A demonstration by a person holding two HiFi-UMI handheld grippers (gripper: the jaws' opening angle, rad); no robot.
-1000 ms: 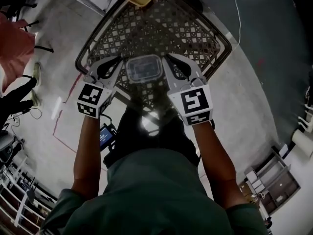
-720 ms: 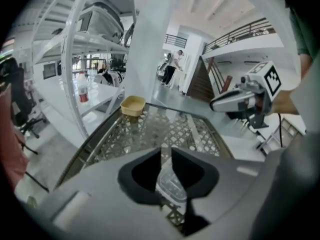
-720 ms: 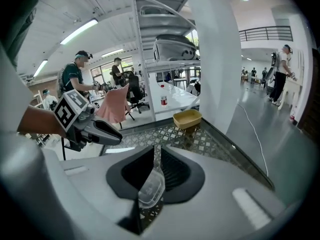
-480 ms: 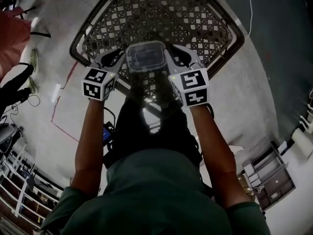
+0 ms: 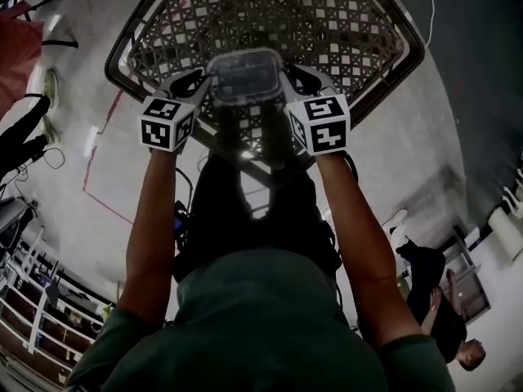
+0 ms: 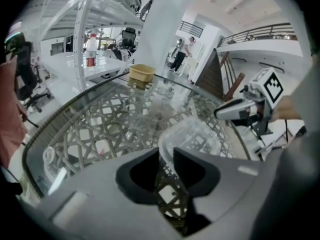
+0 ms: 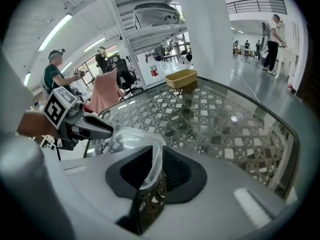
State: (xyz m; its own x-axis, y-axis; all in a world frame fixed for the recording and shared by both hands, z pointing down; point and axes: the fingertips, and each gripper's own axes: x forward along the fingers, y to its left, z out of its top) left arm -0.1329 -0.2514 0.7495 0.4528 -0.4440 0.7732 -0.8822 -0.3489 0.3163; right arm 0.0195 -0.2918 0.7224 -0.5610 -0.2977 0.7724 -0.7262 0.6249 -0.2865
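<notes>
1. One clear plastic rectangular container (image 5: 245,76) was held in the air above the glass-topped lattice table (image 5: 351,23).
2. Left gripper (image 5: 198,80): jaws pinched the container's left rim.
3. Right gripper (image 5: 292,76): jaws pinched its right rim.
4. One yellow bowl (image 6: 141,73) stood at the table's far edge.

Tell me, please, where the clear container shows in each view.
Head view: clear container, top centre.
Left gripper view: container right of centre, rim between the jaws.
Right gripper view: container left of centre, rim between the jaws.
Shared landmark: lattice glass table.
</notes>
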